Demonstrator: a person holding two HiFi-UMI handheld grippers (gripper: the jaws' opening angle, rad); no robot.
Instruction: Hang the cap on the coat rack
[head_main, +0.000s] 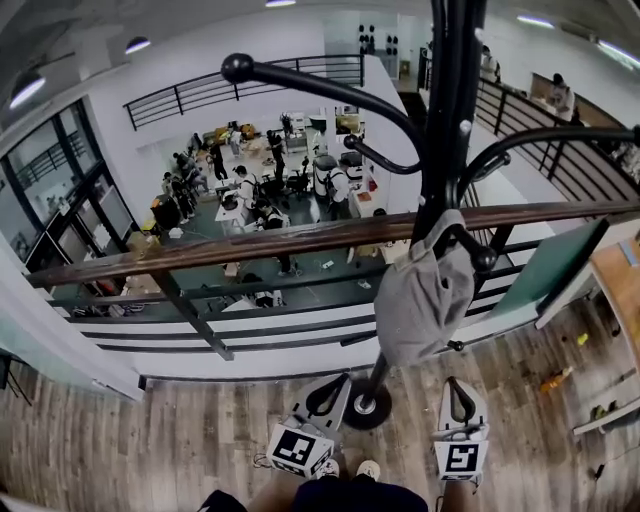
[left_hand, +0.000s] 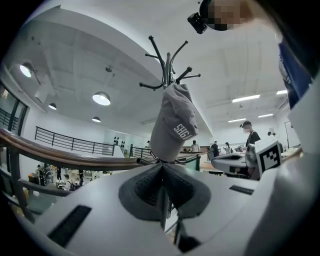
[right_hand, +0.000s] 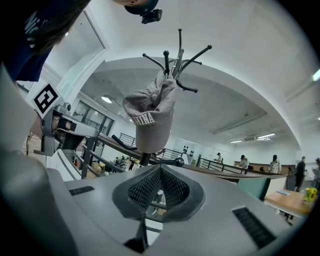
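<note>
Two grippers sit at the bottom of the head view, side by side, marker cubes facing up. The left gripper (head_main: 338, 383) is clamped shut on nothing; in its own view the dark pads (left_hand: 150, 186) meet along a thin line with no gap and nothing caught in there. Same deal for the right gripper (head_main: 455, 385): pads pressed together, empty. A pair of shoes (head_main: 368, 468) pokes in at the very bottom centre, on the wood floor (head_main: 150, 440).

Just above the grippers in the frame, between them, is the round black base (head_main: 365, 408) of the rack (head_main: 450, 120). Its black pole runs up centre-right to the top edge, with curved, ball-tipped arms spreading left and right.

Now the cap (head_main: 425, 295): it's grey and hangs on a low hook (head_main: 478, 252) right of centre, against the pole. It's clear of both grippers. From the two gripper views it shows up top centre, dangling under the fan of hooks, with white lettering I can't fully read.

Behind the rack a wood-topped rail (head_main: 300, 240) crosses the middle of the frame. Past it, upper centre-left, you look down on a lower level with a bunch of people (head_main: 250, 195) around desks and gear.
</note>
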